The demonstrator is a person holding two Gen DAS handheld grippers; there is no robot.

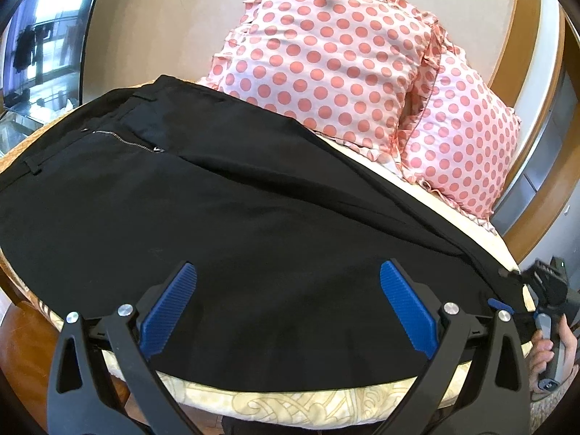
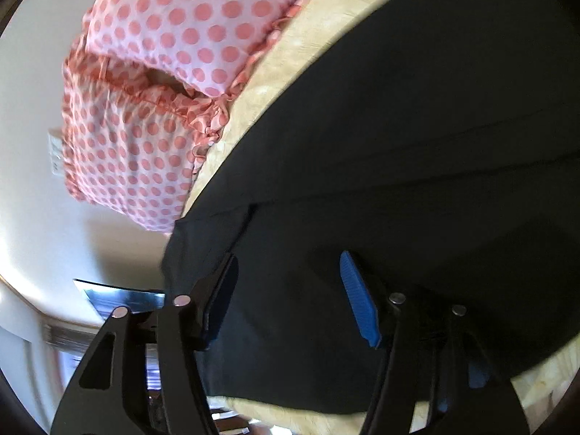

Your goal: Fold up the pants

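Black pants [image 1: 224, 217] lie flat on a cream patterned bed cover [image 1: 290, 404], waistband and zipper [image 1: 123, 141] at the far left, legs running to the right. My left gripper [image 1: 288, 279] is open over the middle of the pants, its blue pads wide apart and holding nothing. My right gripper [image 2: 288, 272] is open over the leg end of the pants [image 2: 398, 181], near the hem corner [image 2: 188, 239]. The right gripper also shows at the right edge of the left wrist view [image 1: 514, 290], held by a hand.
Two pink polka-dot pillows [image 1: 326, 58] [image 1: 460, 145] lie against the cream wall beyond the pants; they also show in the right wrist view [image 2: 174, 36]. A curved wooden headboard [image 1: 522, 72] runs at the right. A window [image 1: 40, 43] is at far left.
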